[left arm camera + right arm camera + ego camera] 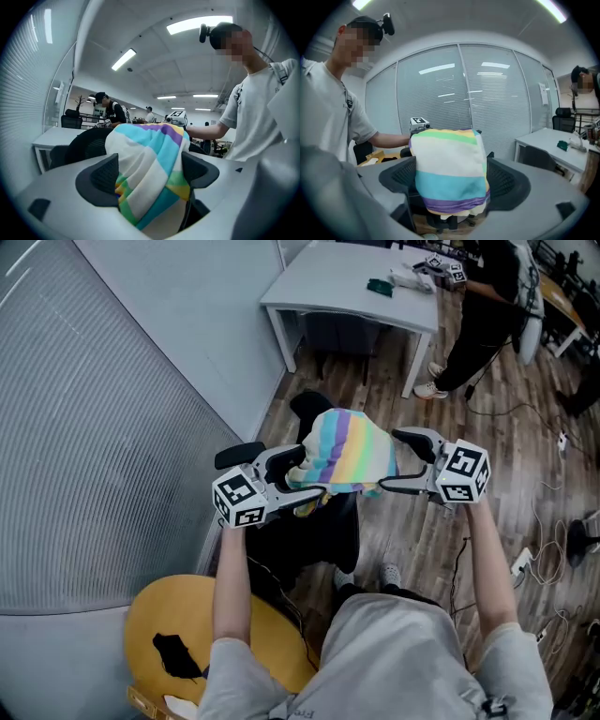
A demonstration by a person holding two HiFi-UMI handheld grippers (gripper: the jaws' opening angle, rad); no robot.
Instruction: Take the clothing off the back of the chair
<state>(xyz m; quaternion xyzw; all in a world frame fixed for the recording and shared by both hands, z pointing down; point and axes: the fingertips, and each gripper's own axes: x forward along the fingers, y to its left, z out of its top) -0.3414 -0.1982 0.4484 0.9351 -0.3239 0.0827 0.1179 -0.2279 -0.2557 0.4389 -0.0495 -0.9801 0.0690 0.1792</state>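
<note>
Clothing (347, 451) lay draped over the top of the back of a black office chair (314, 531), which stood on a wood-plank floor (487, 456) beside a long curved glass wall (103, 427) lined with pale blinds. A white table (347, 287) stood farther along that wall, with a dark seat tucked under it and a small green item (380, 287) on its top. A round yellow table (164, 624) sat close by the wearer's left arm, bearing a black scrap (178, 652). A person in dark clothes (487, 306) stood at the far end of the white table, and cables (548, 563) trailed over the planks at the right. The garment was a soft knit in broad pastel bands of white, turquoise, purple, yellow and green, bunched over the chair's top edge and hanging down either side of it. The left gripper (298, 479) reached in at the garment's left edge with its jaws spread wide, and the fabric sat between its dark ribbed pads (101, 176) without being clamped. The right gripper (401, 463) faced it from the other side, likewise gaping, its pads (506, 180) flanking the striped cloth but not pinching it.
</note>
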